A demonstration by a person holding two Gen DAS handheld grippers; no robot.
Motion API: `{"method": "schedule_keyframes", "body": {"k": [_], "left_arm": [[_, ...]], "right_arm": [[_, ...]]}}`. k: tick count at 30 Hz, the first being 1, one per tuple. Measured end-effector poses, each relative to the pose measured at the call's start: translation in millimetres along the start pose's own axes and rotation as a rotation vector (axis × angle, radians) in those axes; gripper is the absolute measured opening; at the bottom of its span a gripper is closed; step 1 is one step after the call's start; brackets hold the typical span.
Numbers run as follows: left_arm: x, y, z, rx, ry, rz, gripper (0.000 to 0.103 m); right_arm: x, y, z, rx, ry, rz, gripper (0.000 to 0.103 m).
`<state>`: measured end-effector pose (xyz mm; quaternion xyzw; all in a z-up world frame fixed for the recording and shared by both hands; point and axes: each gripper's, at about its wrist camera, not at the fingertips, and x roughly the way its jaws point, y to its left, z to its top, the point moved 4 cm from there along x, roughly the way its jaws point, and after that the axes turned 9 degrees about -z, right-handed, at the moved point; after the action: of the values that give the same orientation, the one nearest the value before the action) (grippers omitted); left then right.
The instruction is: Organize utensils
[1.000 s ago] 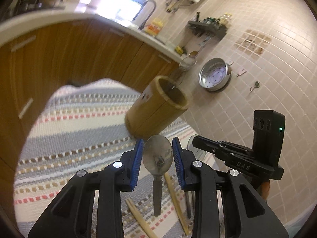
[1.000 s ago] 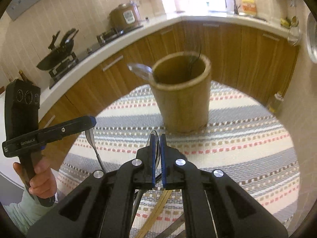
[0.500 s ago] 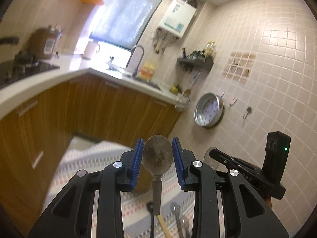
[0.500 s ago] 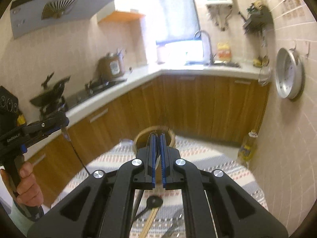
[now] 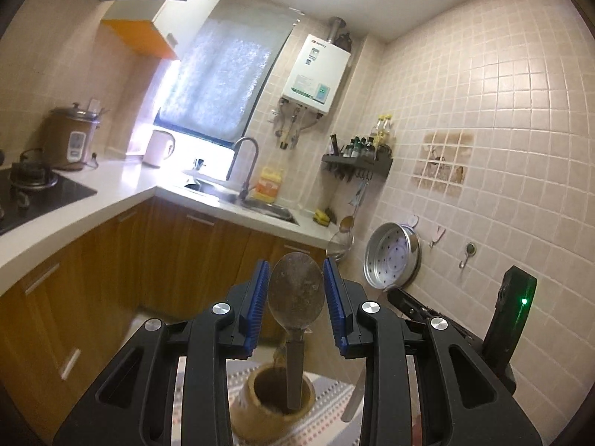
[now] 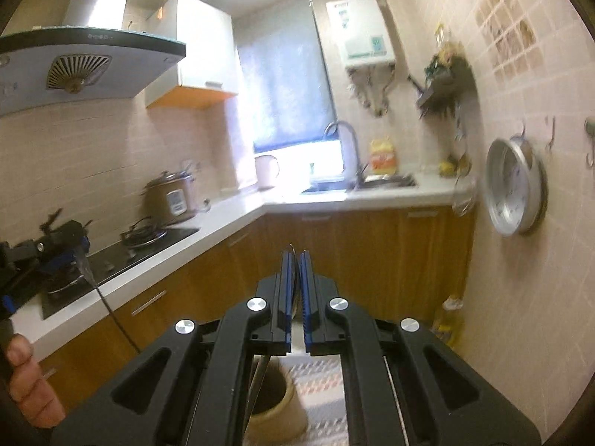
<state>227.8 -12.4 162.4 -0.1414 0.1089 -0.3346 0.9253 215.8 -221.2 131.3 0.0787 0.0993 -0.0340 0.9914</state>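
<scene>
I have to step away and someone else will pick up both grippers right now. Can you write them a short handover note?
Left gripper: closed on the bowl of a metal spoon, handle hanging down over the bamboo holder.
Right gripper: shut on a thin metal utensil seen edge-on; its kind is unclear.
The holder stands upright on the striped cloth, below both grippers.
Done: both utensils picked up and raised.
Left: lower each, handle first, into the holder and release. Whether more utensils lie on the cloth is out of view.

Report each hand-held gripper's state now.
Left hand-held gripper: closed on round metal spoon.
Right hand-held gripper: shut on thin metal utensil, edge-on.
</scene>
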Motion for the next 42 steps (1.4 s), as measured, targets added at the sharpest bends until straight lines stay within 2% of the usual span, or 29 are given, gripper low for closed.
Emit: {"method": "schedule_keyframes", "body": {"k": [4,9,14,23,30,31,32,33,35,36,42], "left_arm": [[24.5,9.1,-6.6,0.003,0.012,-0.005,0.028],[49.0,37.9,-25.7,-0.036,0.047,0.003,0.028],[68.4,56.9,-45.2,-0.059,0.087,0.011,0.028],[74.8,61.2,-65.9,-0.049,0.140,0.015,0.029],[67.5,58.5,-76.6,-0.061,0.181,0.014,0.030],[65.1,58.4,-77.1,-0.067,0.183,0.016,0.033],[62.0,58.0,-77.3,-0.074,0.186,0.007,0.040],[56.9,57.0,-75.9,-0.084,0.183,-0.012,0.042],[47.8,54.3,-70.0,-0.088,0.167,-0.017,0.046],[43.6,52.0,-66.9,-0.088,0.159,-0.023,0.047],[-1.3,23.4,-41.6,-0.062,0.097,-0.053,0.052]], "right_arm": [[19.3,-0.6,-0.3,0.011,-0.041,-0.042,0.003],[46.0,-0.3,-10.9,0.013,-0.034,-0.056,0.003],[56.4,10.5,-29.5,-0.051,-0.058,-0.072,0.003],[39.5,31.9,-53.2,-0.171,-0.083,-0.045,0.003],[24.6,40.4,-73.1,-0.212,-0.015,0.007,0.004],[22.8,39.7,-75.0,-0.206,0.014,0.027,0.006],[21.2,37.2,-75.3,-0.200,0.028,0.016,0.014],[17.5,32.7,-74.0,-0.187,0.042,0.008,0.019],[6.9,23.8,-68.9,-0.159,0.037,0.009,0.044],[2.1,19.7,-65.9,-0.148,0.030,0.007,0.050],[-39.1,4.6,-45.7,-0.119,0.036,0.032,0.051]]}}
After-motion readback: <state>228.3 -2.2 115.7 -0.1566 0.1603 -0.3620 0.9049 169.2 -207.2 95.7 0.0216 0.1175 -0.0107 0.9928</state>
